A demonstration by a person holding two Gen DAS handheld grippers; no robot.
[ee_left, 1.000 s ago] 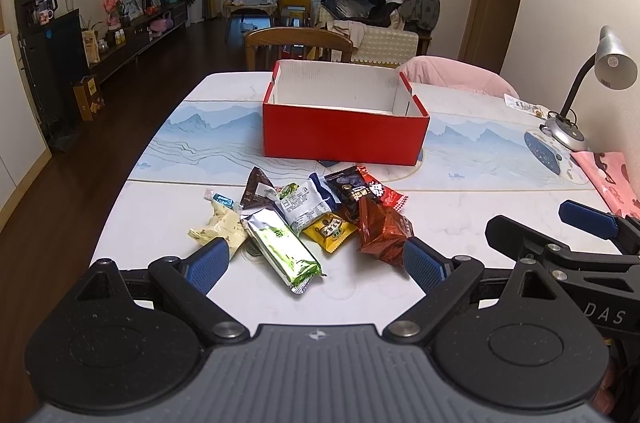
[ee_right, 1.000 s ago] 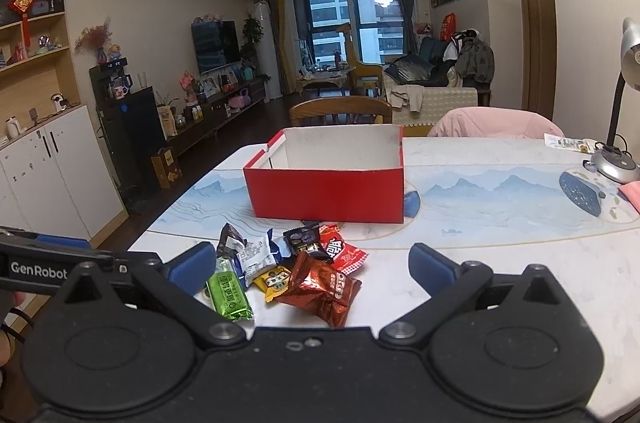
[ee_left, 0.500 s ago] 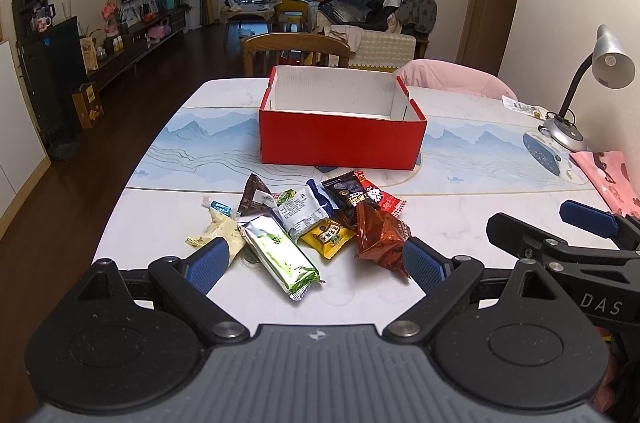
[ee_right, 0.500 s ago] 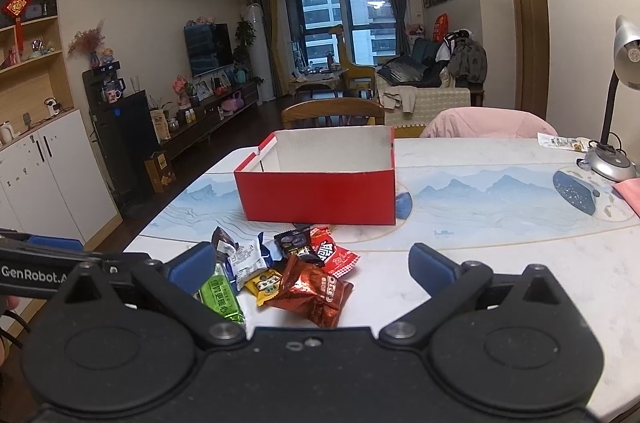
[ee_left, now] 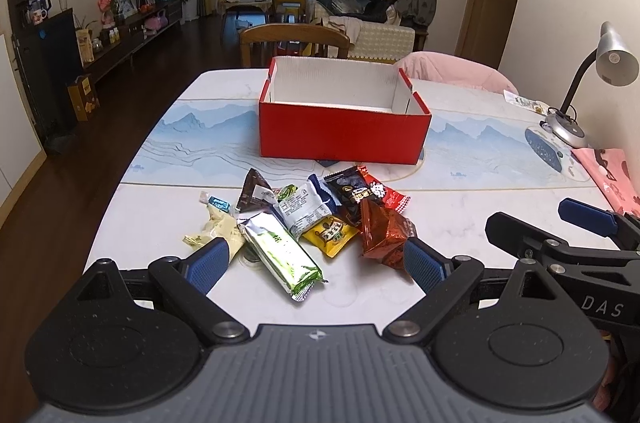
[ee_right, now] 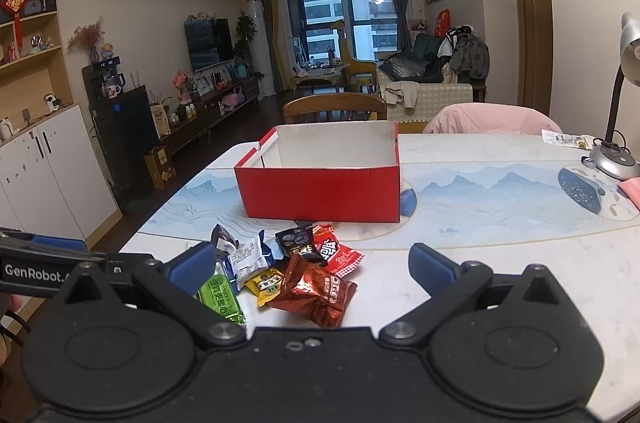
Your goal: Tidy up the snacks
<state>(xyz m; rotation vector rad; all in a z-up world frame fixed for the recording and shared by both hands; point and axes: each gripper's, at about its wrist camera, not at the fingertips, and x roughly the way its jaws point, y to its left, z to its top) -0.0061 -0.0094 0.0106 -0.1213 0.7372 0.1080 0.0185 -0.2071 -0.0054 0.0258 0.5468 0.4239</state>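
Note:
A pile of several snack packets lies on the white table: a silver-green bar (ee_left: 282, 255), a yellow packet (ee_left: 330, 234), a crinkly red-brown bag (ee_left: 383, 230) (ee_right: 314, 289), a white-blue packet (ee_left: 306, 209) and a red packet (ee_right: 336, 253). Behind them stands an open red box (ee_left: 344, 133) (ee_right: 320, 193) with a white inside that shows nothing in it. My left gripper (ee_left: 316, 265) hovers open just before the pile. My right gripper (ee_right: 312, 267) is open too, held to the right of the left one, with nothing between its fingers.
A grey desk lamp (ee_left: 576, 95) and a pink cloth (ee_left: 608, 175) sit at the table's right edge. A wooden chair (ee_left: 294, 41) and a pink-draped chair (ee_left: 452, 71) stand behind the table. A blue-printed runner (ee_left: 200, 143) crosses under the box.
Both grippers have eased slightly back and up, so the pile and box sit a little farther ahead. Nothing was taken hold of; the snacks have not moved.

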